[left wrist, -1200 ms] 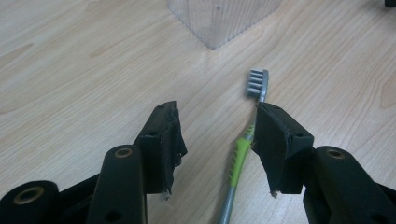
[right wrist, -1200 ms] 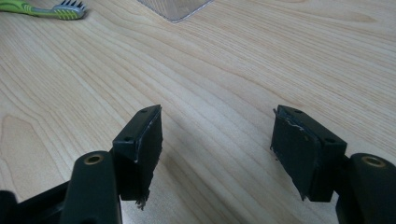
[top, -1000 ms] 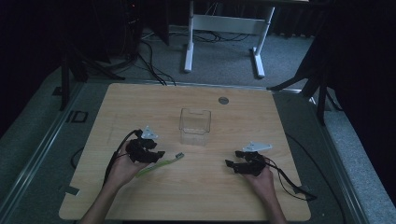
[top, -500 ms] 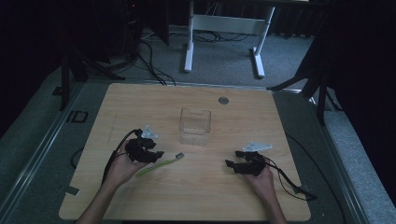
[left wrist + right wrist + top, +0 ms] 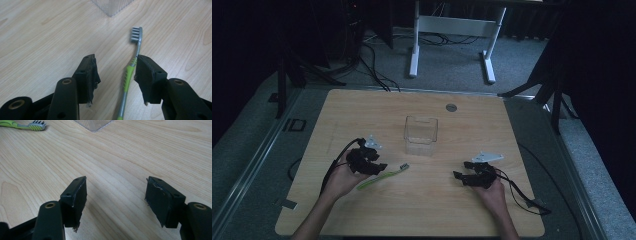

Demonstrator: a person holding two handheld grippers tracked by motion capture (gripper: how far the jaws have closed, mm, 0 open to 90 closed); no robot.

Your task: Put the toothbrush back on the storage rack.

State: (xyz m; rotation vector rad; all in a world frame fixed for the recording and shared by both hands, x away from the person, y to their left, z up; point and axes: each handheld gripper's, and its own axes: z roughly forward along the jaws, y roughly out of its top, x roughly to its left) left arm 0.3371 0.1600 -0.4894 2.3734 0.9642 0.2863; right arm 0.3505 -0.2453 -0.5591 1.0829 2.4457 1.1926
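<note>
Toothbrush (image 5: 128,77) lay flat on the bench (image 5: 422,215), left of its middle, handle running between the left gripper's (image 5: 115,72) wide-open jaws, bristles pointing toward the clear box (image 5: 421,135). Right gripper (image 5: 116,195) sat well apart near the right edge, jaws wide and empty.

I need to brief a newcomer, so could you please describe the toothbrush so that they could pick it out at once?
On the wooden table, look just in front of the clear plastic box at its middle. The toothbrush lies flat there, between the open jaws of the left gripper. Its lime-green and grey handle and grey bristles set it apart from the black grippers.
</note>
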